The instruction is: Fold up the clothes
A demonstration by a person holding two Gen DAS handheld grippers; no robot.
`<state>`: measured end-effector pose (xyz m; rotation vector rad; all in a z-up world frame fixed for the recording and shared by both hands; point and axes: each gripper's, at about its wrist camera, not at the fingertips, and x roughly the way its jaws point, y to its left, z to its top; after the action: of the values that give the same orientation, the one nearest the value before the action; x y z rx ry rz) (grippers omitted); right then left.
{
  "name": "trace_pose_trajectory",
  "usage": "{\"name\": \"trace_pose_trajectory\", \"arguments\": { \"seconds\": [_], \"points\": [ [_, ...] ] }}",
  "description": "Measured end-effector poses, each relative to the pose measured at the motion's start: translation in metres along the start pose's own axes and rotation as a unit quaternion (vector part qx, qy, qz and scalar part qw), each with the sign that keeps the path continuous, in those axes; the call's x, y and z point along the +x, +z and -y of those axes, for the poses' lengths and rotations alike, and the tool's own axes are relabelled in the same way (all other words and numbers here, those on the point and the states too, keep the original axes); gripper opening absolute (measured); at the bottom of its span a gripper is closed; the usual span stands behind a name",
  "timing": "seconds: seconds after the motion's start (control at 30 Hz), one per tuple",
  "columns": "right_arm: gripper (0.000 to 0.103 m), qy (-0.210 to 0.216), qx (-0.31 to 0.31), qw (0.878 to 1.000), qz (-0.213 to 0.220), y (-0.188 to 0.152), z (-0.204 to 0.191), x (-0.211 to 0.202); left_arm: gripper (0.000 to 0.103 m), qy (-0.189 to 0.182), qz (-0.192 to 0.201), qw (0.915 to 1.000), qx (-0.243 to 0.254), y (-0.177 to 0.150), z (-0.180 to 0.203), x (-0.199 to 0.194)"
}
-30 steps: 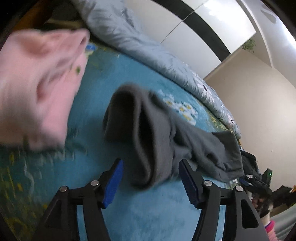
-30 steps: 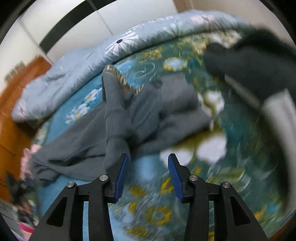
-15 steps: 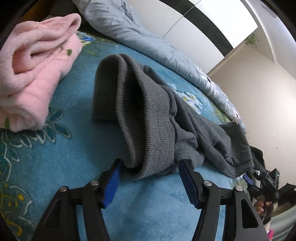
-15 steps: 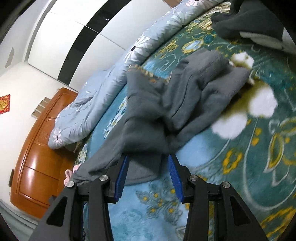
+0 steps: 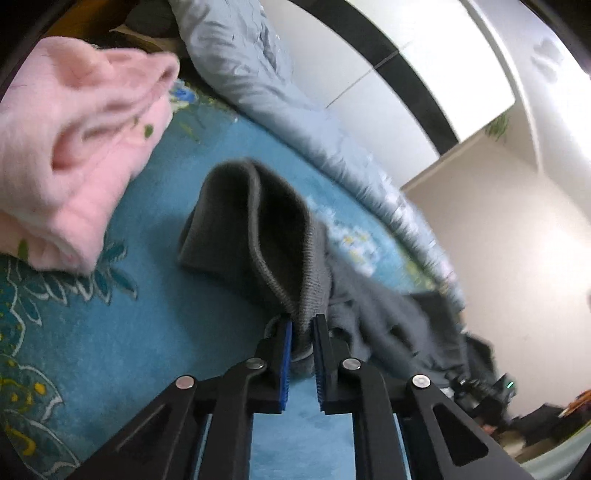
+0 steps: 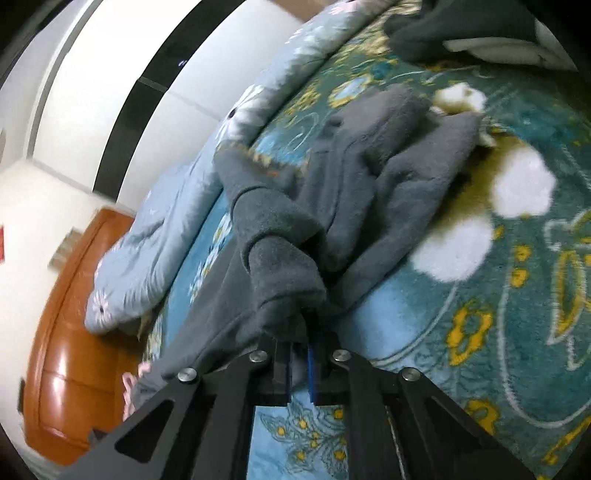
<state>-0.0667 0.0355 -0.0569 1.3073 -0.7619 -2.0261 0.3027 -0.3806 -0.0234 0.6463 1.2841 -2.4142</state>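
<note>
A grey fleece garment point(image 5: 258, 229) lies crumpled across the blue floral bedspread point(image 5: 147, 332). My left gripper point(image 5: 302, 326) has its jaws closing, and the blue pads pinch the ribbed hem lifted off the bed. In the right wrist view the same grey garment point(image 6: 369, 177) stretches away in folds. My right gripper point(image 6: 298, 332) has its jaws closing too, nearly together, with a bunched grey edge pressed between the pads. The rest of the cloth sags between the two ends.
A folded pink fleece point(image 5: 74, 147) sits left of the grey hem. A pale blue quilt point(image 5: 266, 92) is heaped along the far side of the bed. A dark garment with white trim point(image 6: 461, 33) lies at the far end. A wooden headboard point(image 6: 66, 350) stands at the left.
Both grippers went from wide open around the grey cloth to pinched on it. The left one lifted the ribbed hem; the right one sank onto a bunched edge.
</note>
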Motion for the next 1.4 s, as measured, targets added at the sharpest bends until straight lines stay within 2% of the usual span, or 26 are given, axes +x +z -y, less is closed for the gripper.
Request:
{"name": "trace_pose_trajectory", "arguments": {
  "seconds": [0.2,0.37,0.43,0.5,0.57,0.63,0.73,0.83,0.97,1.0,1.03,1.07,1.1,1.13,1.17,1.3,1.4],
  "points": [
    [0.005,0.052,-0.054,0.995,0.068,0.012,-0.046,-0.062,0.006,-0.037,0.049,0.9976,0.033,0.02,0.032,-0.045],
    [0.005,0.094,-0.102,0.986,0.095,-0.003,-0.089,-0.115,0.003,-0.055,0.093,0.9923,0.059,0.026,0.041,-0.098],
    [0.005,0.109,-0.127,0.98,0.106,-0.01,-0.1,-0.134,0.001,-0.044,0.114,0.99,0.07,0.027,0.039,-0.121],
    [0.005,0.103,-0.155,0.975,0.118,-0.014,-0.108,-0.144,0.0,-0.027,0.127,0.989,0.071,0.028,0.031,-0.134],
    [0.005,0.078,-0.162,0.977,0.112,-0.014,-0.105,-0.136,0.0,-0.019,0.11,0.9924,0.051,0.023,0.018,-0.129],
    [0.005,0.061,-0.137,0.986,0.075,-0.011,-0.089,-0.112,0.0,-0.009,0.092,0.9952,0.033,0.016,0.006,-0.121],
    [0.005,0.042,-0.107,0.993,0.039,-0.015,-0.063,-0.084,0.0,0.008,0.06,0.9981,0.017,0.001,-0.007,-0.108],
    [0.006,0.017,-0.092,0.995,0.029,-0.016,-0.044,-0.07,0.0,0.032,0.028,0.999,0.014,-0.013,-0.014,-0.099],
    [0.007,-0.028,-0.11,0.993,0.026,-0.017,-0.04,-0.069,0.002,0.06,0.001,0.9982,0.004,-0.032,-0.024,-0.096],
    [0.01,-0.039,-0.119,0.992,0.023,-0.018,-0.041,-0.07,0.004,0.066,-0.005,0.9978,0.001,-0.036,-0.026,-0.095],
    [0.014,-0.048,-0.129,0.99,0.021,-0.02,-0.043,-0.072,0.011,0.072,-0.012,0.9974,-0.004,-0.039,-0.029,-0.094],
    [0.031,-0.046,-0.143,0.988,0.02,-0.024,-0.046,-0.078,0.027,0.075,-0.023,0.9968,-0.012,-0.045,-0.034,-0.092],
    [0.052,-0.043,-0.157,0.986,0.02,-0.029,-0.049,-0.084,0.038,0.079,-0.035,0.996,-0.02,-0.05,-0.039,-0.091],
    [0.059,-0.039,-0.171,0.984,0.025,-0.037,-0.052,-0.094,0.051,0.079,-0.043,0.9957,-0.024,-0.055,-0.042,-0.09],
    [0.062,-0.036,-0.186,0.982,0.029,-0.044,-0.054,-0.103,0.052,0.08,-0.048,0.9953,-0.023,-0.06,-0.043,-0.09],
    [0.063,-0.048,-0.212,0.975,0.051,-0.071,-0.046,-0.139,0.058,0.089,-0.074,0.993,-0.022,-0.078,-0.049,-0.088],
    [0.063,-0.06,-0.176,0.982,0.043,-0.086,-0.013,-0.153,0.06,0.079,-0.096,0.9917,-0.034,-0.088,-0.051,-0.085]
  ]
}}
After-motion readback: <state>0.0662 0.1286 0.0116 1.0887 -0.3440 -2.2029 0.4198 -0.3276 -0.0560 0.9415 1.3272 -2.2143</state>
